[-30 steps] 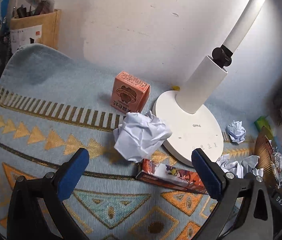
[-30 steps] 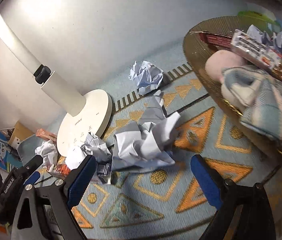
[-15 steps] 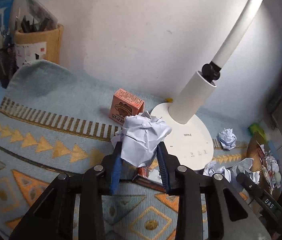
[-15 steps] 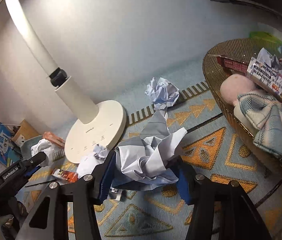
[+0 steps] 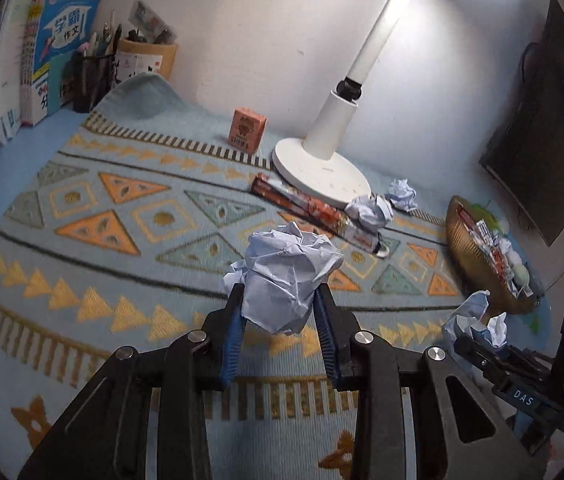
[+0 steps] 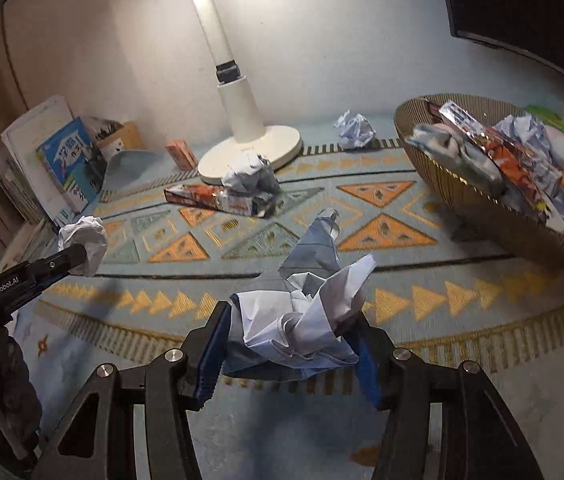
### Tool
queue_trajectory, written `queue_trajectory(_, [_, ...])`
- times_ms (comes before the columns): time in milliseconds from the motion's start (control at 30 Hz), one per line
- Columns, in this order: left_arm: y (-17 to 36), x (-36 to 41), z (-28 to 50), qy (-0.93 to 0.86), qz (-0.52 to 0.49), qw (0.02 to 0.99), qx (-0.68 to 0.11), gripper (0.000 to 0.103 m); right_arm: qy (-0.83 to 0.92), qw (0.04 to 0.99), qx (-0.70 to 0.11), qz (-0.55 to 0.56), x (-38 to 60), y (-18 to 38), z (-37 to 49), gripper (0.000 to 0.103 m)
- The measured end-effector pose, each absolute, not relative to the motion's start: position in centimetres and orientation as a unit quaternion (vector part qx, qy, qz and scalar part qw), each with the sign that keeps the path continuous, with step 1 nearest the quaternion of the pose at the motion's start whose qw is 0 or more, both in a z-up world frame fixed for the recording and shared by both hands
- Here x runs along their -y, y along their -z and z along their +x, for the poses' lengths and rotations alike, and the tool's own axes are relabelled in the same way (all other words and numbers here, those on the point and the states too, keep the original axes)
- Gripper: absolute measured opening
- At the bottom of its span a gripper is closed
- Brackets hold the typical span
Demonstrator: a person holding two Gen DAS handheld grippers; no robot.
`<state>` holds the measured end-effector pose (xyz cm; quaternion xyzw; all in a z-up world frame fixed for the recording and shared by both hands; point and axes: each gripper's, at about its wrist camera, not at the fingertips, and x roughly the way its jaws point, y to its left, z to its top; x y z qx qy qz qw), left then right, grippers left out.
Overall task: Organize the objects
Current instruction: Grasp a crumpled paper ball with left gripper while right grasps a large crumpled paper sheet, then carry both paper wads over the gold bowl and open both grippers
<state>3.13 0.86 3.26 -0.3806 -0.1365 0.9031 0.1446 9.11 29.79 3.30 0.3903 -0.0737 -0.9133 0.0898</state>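
My left gripper (image 5: 280, 312) is shut on a crumpled white paper ball (image 5: 285, 276) and holds it above the patterned mat (image 5: 122, 216). My right gripper (image 6: 291, 332) is shut on a larger crumpled paper wad (image 6: 305, 304), also lifted off the mat. The left gripper and its ball also show in the right wrist view (image 6: 84, 240). Two paper balls stay on the mat: one by the lamp base (image 6: 248, 174) and one near the wall (image 6: 353, 128). A long orange snack box (image 6: 218, 198) lies in front of the lamp.
A white desk lamp (image 5: 321, 160) stands at the back. A woven basket (image 6: 461, 192) holding wrappers, cloth and paper sits at the right. A small orange carton (image 5: 246, 130) stands beside the lamp. Books (image 5: 54, 52) and pen holders stand at the back left. A dark monitor (image 5: 541, 120) is on the right.
Both grippers closed on their paper wads, then lifted them and pulled back from the lamp toward the mat's near edge.
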Motion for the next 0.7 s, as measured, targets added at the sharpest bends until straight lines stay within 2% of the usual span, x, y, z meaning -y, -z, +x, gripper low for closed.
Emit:
queue_trajectory(267, [-1.8, -4.2, 4.8, -0.913, -0.372, 0.159, 0.049, 0.03, 0.895, 0.118, 0.076, 0.422, -30.1, -1.8, 8.5, 0.057])
queue_trajectory(700, [-3.0, -5.6, 5.6, -0.91, -0.37, 0.181, 0.05, 0.03, 0.908, 0.122, 0.095, 0.389, -31.1, -3.7, 10.6, 0.056])
